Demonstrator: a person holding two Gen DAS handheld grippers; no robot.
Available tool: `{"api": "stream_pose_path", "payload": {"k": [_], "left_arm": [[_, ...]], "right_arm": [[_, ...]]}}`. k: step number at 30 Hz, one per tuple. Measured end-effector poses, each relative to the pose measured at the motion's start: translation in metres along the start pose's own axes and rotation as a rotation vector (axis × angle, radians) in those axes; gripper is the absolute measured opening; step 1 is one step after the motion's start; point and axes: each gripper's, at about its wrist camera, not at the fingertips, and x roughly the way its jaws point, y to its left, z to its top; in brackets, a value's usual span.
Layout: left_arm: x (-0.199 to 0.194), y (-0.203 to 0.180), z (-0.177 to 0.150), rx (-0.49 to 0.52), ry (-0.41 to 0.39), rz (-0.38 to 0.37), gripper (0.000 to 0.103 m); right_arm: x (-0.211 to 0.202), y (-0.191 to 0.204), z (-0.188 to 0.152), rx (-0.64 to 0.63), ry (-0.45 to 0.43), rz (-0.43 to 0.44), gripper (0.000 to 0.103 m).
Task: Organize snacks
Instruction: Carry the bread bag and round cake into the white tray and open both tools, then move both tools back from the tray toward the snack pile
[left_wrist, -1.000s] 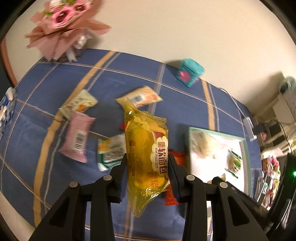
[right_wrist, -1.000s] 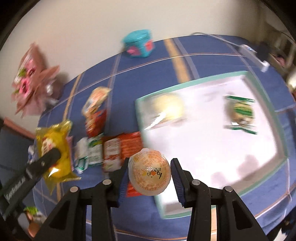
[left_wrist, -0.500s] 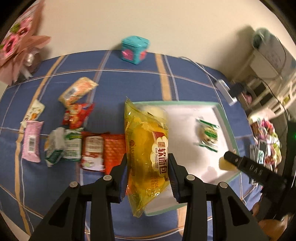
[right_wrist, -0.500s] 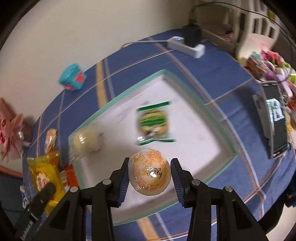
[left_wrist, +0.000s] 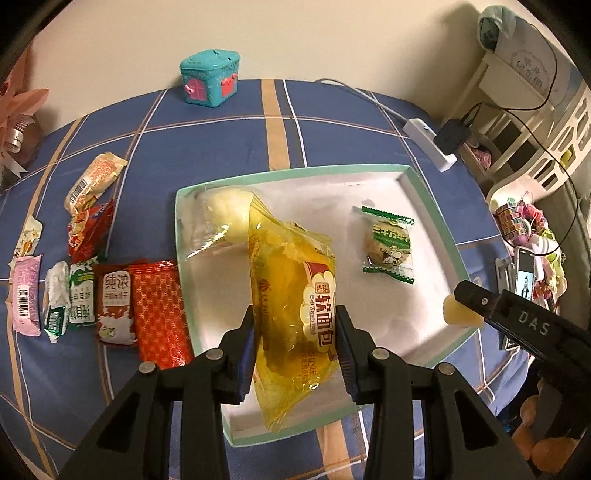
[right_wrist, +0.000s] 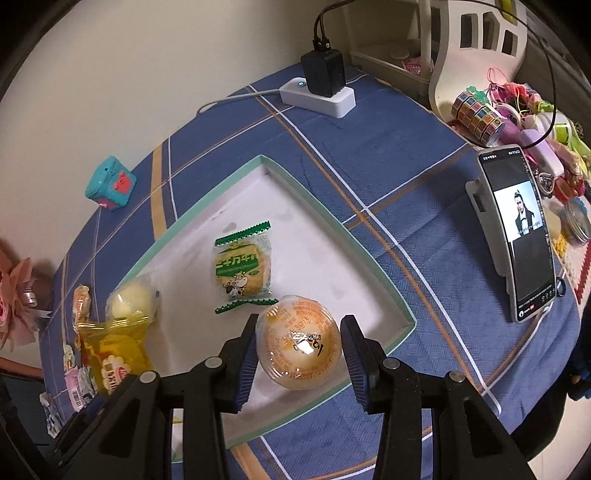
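Note:
My left gripper (left_wrist: 297, 347) is shut on a yellow soft-bread packet (left_wrist: 291, 295), which hangs above the white tray with a mint-green rim (left_wrist: 428, 192). My right gripper (right_wrist: 299, 349) is shut on a round orange jelly cup (right_wrist: 299, 341) over the tray's near right corner (right_wrist: 404, 323). In the tray lie a green-and-white wrapped biscuit (left_wrist: 388, 242) (right_wrist: 242, 267) and a clear-wrapped pale bun (left_wrist: 221, 218) (right_wrist: 129, 299). Several snack packets (left_wrist: 110, 295) lie in a row on the blue checked cloth left of the tray.
A teal toy box (left_wrist: 208, 77) stands by the wall. A white power strip with a black adapter (right_wrist: 321, 88) sits behind the tray. A phone on a stand (right_wrist: 521, 236) and a cluttered white shelf (right_wrist: 480, 37) are at the right. A pink bouquet (right_wrist: 14, 295) lies far left.
Both grippers have swept right from the loose snacks to over the tray, each rolling as it went. Both grips are unchanged, and the tray now fills both views.

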Motion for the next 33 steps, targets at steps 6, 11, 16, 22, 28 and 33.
{"api": "stream_pose_path", "payload": {"k": [6, 11, 16, 22, 28, 33], "left_arm": [[0.011, 0.001, 0.005, -0.010, 0.010, 0.008, 0.040], [0.016, 0.000, 0.010, -0.008, 0.006, 0.013, 0.040], [0.021, -0.003, 0.014, 0.001, 0.006, 0.018, 0.040], [0.024, -0.008, 0.017, 0.006, -0.004, 0.037, 0.051], [0.017, -0.007, 0.018, 0.013, -0.004, 0.060, 0.060], [0.010, 0.005, 0.018, -0.022, 0.011, 0.080, 0.060]], "right_arm": [[0.008, 0.000, 0.002, -0.001, 0.017, 0.011, 0.045], [0.012, 0.001, 0.005, -0.007, 0.024, 0.005, 0.045], [0.014, 0.001, 0.006, -0.010, 0.027, 0.003, 0.045], [0.016, 0.001, 0.008, -0.014, 0.027, 0.002, 0.046], [0.010, 0.006, 0.011, -0.028, 0.012, 0.012, 0.052], [0.001, 0.013, 0.009, -0.053, 0.002, 0.014, 0.052]]}}
